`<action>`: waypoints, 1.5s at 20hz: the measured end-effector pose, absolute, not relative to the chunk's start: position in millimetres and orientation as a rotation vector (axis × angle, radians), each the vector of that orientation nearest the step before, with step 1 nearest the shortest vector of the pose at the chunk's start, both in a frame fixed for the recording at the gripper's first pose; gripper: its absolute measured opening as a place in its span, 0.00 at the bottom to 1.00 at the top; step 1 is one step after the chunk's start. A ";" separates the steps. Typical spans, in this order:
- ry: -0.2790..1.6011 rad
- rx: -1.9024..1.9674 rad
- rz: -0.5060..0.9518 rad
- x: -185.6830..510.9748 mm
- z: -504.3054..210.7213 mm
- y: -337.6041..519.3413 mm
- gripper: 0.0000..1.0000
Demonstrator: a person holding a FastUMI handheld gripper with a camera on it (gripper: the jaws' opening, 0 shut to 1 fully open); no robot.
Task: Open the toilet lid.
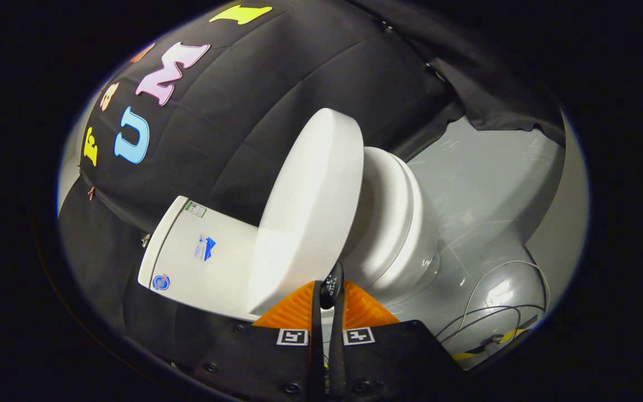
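— Just ahead of the fingers [327, 290], what stands there?
— The toilet lid [310, 212], white and raised well off the seat [388, 218]. Its lower edge sits right at the fingertips.
— And the fingers themselves, how do they stand?
— Drawn close together, with only a narrow slit between them. A thin dark strap or tab [334, 279] rises out of that slit, against the lid's edge. Whether both fingers press on it, or on the lid, I cannot tell.
— Where is the rest of the toilet?
— The tank [198, 257] lies beyond the fingers on the left side, hinged side of the lid toward it. The bowl [411, 245] is beyond them to the right, under the seat.
— Anything else around?
— A grey floor [483, 178] past the bowl, with pale cables [494, 290] lying on it right of the fingers. Black cloth [277, 95] hangs behind the toilet.
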State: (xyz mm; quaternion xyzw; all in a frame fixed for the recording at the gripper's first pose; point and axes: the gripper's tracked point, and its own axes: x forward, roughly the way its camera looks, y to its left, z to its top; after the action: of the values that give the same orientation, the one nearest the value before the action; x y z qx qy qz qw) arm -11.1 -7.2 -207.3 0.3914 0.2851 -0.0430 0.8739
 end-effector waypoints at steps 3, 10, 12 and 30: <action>0.604 0.773 -0.116 -10.4 -196.3 -0.6 0.08; 0.626 0.661 -0.128 -5.9 -157.5 20.8 0.08; 0.633 0.655 -0.130 -5.2 -147.0 29.5 0.08; 0.621 0.482 -0.126 11.9 -82.9 102.0 0.06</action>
State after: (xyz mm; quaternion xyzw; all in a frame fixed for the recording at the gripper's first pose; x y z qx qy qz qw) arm 11.9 102.0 -82.9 0.2345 0.3025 -0.0613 0.9218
